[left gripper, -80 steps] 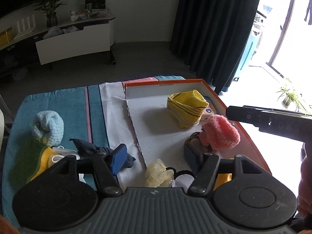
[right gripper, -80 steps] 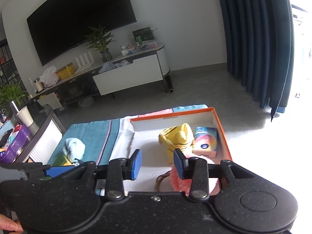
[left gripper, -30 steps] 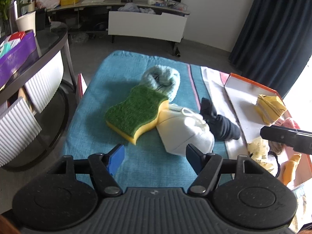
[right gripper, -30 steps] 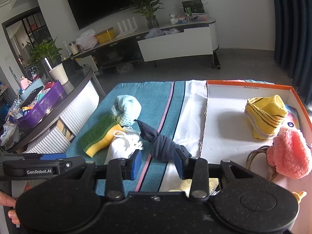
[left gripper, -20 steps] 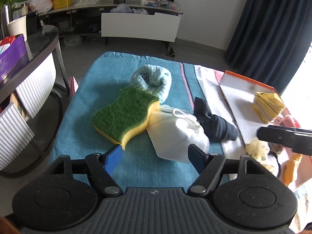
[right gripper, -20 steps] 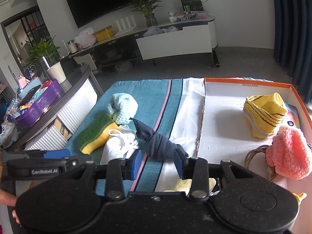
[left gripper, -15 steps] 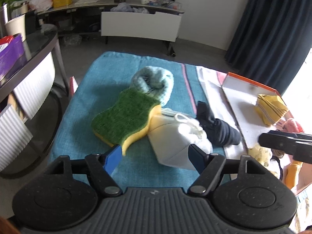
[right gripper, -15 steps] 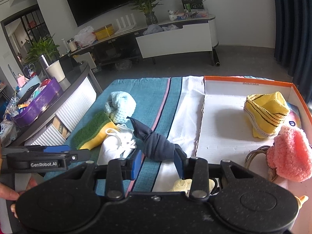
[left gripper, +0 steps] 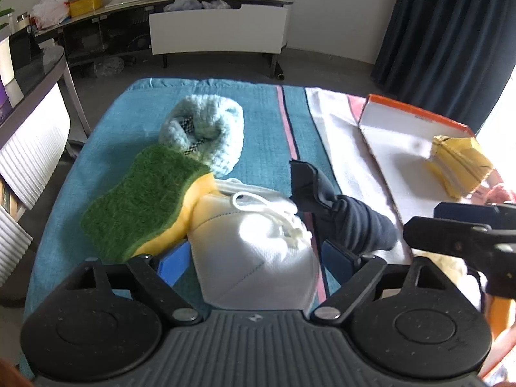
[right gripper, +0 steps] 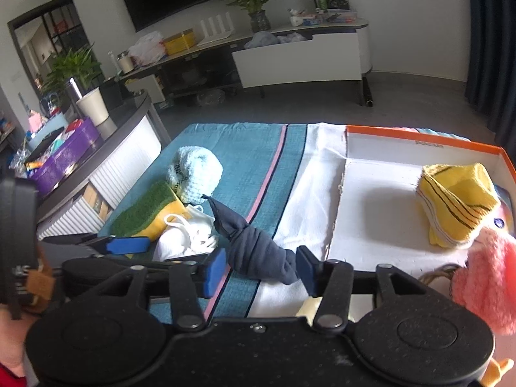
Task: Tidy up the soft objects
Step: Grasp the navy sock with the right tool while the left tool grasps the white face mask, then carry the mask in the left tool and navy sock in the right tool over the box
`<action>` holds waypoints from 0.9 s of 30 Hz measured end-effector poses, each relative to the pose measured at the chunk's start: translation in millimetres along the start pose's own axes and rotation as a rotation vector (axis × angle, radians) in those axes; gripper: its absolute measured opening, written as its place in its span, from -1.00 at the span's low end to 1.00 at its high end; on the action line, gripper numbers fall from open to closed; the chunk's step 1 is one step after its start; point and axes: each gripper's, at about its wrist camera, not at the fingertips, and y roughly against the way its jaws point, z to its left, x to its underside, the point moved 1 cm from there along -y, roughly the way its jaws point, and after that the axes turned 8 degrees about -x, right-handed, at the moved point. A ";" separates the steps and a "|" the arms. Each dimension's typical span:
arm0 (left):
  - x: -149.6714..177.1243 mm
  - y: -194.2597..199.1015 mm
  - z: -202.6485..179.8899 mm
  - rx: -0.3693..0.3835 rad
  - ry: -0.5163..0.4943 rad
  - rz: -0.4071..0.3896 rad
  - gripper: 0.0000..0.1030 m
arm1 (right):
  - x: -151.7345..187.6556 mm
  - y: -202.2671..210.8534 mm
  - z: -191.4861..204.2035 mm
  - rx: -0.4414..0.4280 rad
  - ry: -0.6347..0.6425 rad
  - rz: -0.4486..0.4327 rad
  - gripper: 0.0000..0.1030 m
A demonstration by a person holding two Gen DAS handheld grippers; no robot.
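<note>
A white face mask [left gripper: 254, 258] lies on the teal cloth, and the opening jaws of my left gripper [left gripper: 254, 260] stand on either side of it without pressing. It leans on a green-and-yellow sponge [left gripper: 138, 200]; behind that sits a light blue knit hat [left gripper: 206, 132]. A rolled navy sock [right gripper: 258, 248] lies across the cloth's stripe. My right gripper [right gripper: 260, 268] has its opening jaws around the sock's near end, with gaps at both pads. The orange box [right gripper: 419, 143] at right holds a yellow knit hat [right gripper: 458, 206] and a pink fluffy item [right gripper: 487, 271].
A curved side table [right gripper: 96, 148] with a purple box and a paper cup stands close on the left. A white TV cabinet [left gripper: 219, 29] is at the back, and a dark curtain [left gripper: 445, 32] hangs at the right. A pale yellow soft item [right gripper: 308, 306] lies under my right gripper.
My left gripper moved forward and down onto the mask and spread its jaws wider around it. My right gripper's jaws widened and now straddle the sock's near end.
</note>
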 end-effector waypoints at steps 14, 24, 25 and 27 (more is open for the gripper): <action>6.2 13.9 26.4 0.075 0.040 -0.027 -0.17 | -12.2 -60.0 7.8 0.005 0.120 0.155 0.54; 5.1 32.2 24.4 0.128 0.037 -0.059 -0.17 | -9.9 -54.5 6.9 0.069 0.083 0.086 0.07; 3.4 34.5 23.0 0.129 0.034 -0.067 -0.17 | -11.2 -47.8 6.2 0.068 0.071 0.067 0.07; 0.1 40.2 19.7 0.129 0.027 -0.086 -0.17 | -14.8 -34.5 5.2 0.071 0.054 0.036 0.07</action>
